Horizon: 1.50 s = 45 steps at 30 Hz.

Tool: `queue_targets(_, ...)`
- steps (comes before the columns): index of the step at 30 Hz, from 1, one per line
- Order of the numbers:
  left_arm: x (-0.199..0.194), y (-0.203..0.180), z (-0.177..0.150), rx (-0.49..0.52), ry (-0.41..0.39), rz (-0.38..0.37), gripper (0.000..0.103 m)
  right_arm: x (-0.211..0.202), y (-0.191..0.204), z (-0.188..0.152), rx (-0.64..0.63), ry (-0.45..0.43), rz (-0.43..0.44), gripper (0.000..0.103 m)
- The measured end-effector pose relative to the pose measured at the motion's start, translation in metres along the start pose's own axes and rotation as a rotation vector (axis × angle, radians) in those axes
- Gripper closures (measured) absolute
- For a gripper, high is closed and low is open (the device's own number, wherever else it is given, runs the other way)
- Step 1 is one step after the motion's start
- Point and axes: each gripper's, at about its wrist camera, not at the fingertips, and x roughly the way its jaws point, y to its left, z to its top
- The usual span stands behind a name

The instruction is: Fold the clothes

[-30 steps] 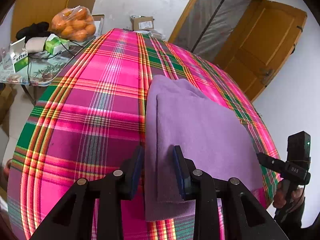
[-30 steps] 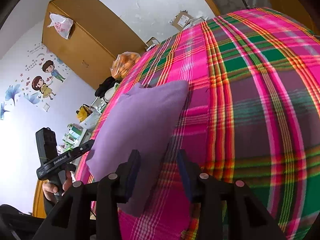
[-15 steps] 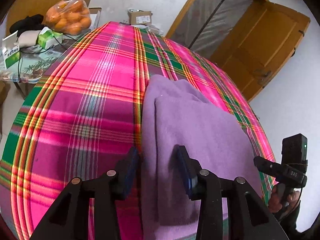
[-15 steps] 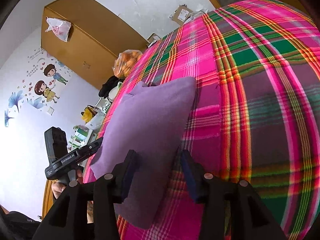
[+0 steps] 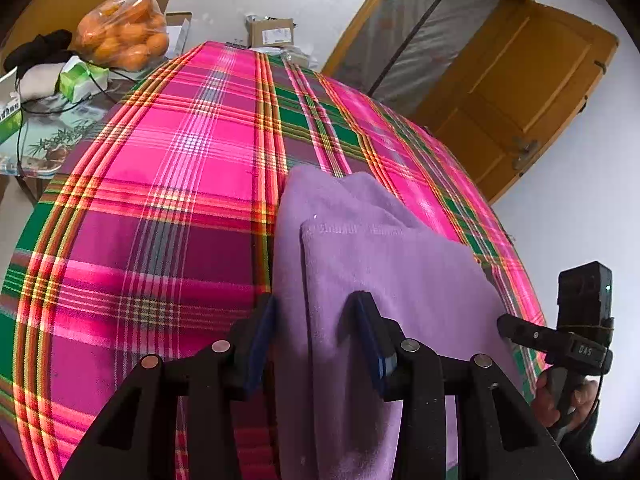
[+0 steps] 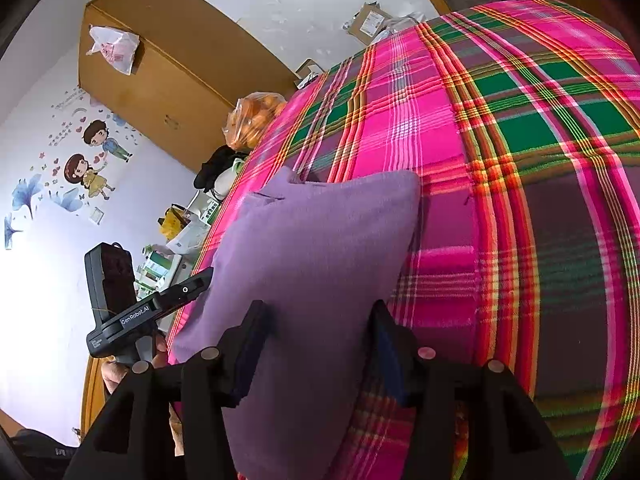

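While both grippers gape over the purple cloth (image 6: 304, 264), one reads "GenRobot.AI" (left gripper (image 6: 136, 316)).

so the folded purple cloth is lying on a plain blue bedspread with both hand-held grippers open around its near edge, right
Not quite. The bedspread is pink plaid with green and orange stripes, not plain blue; the left wrist view shows it. The folded purple cloth lies on it, and the left hand-held gripper and right hand-held gripper are open around its near edge.

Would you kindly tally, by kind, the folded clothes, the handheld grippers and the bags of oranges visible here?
Folded clothes: 1, the purple garment on the plaid cloth.
Handheld grippers: 2, the left gripper and the right gripper.
Bags of oranges: 1, the bag of oranges.
Total: 4
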Motion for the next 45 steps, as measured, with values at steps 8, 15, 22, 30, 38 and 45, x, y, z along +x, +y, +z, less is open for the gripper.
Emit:
queue_targets(8,-0.010,0.002,-0.017,0.007,-0.022,-0.042,0.060,-0.005,0.000,-0.009,-0.001,0.002,-0.002,0.050)
queue_targets(15,-0.023,0.000,-0.036,-0.004,-0.033,-0.049,0.062,-0.010,0.003,-0.020,-0.011,0.006,-0.004,0.050)
queue_targets(22,-0.026,-0.004,-0.039,-0.004,-0.015,-0.054,0.062,-0.011,0.006,-0.024,-0.021,0.005,-0.012,0.050)
queue_targets(30,-0.027,-0.021,-0.032,0.069,-0.026,-0.020,0.081,-0.004,0.018,-0.018,-0.074,-0.012,-0.059,0.067)
queue_targets(38,-0.044,-0.028,-0.014,0.094,-0.097,-0.057,0.083,-0.024,0.034,-0.006,-0.135,-0.081,-0.033,0.077)
queue_targets(45,-0.057,-0.031,0.020,0.120,-0.185,-0.051,0.083,-0.027,0.059,0.032,-0.226,-0.130,-0.026,0.077)
